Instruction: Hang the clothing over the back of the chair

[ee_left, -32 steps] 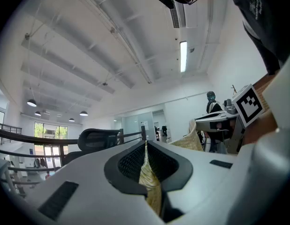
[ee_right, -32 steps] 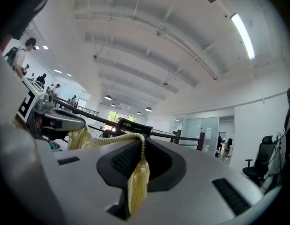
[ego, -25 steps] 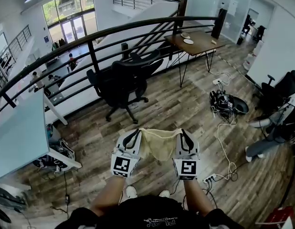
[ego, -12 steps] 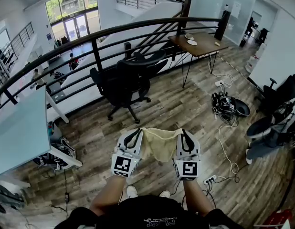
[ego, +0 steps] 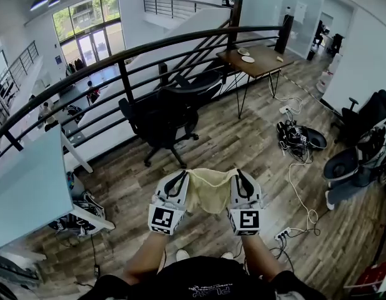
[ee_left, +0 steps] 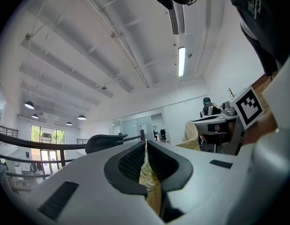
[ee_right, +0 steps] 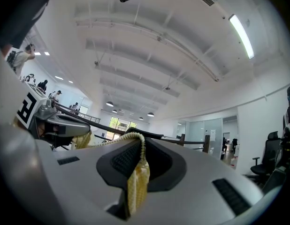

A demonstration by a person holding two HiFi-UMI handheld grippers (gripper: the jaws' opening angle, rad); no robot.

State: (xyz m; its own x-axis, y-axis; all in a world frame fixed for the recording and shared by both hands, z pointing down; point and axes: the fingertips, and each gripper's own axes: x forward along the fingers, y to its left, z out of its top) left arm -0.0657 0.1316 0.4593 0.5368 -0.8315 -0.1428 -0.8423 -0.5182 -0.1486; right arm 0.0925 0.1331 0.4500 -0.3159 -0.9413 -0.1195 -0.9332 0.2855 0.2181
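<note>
The left gripper (ego: 179,177) and right gripper (ego: 239,176) each pinched a top corner of the yellow clothing (ego: 210,190), spreading it wide, well short of the chair (ego: 163,112), presumably ready for draping.

I hold my white two-jaw left gripper (ego: 179,179) at 7 o'clock in the head view and my white two-jaw right gripper (ego: 239,177) at 5 o'clock, both pointing to 12. Each gripper's jaws pinch the pale yellow knit cloth (ego: 210,191). Bare forearms (ego: 145,260) roughly parallel.
</note>
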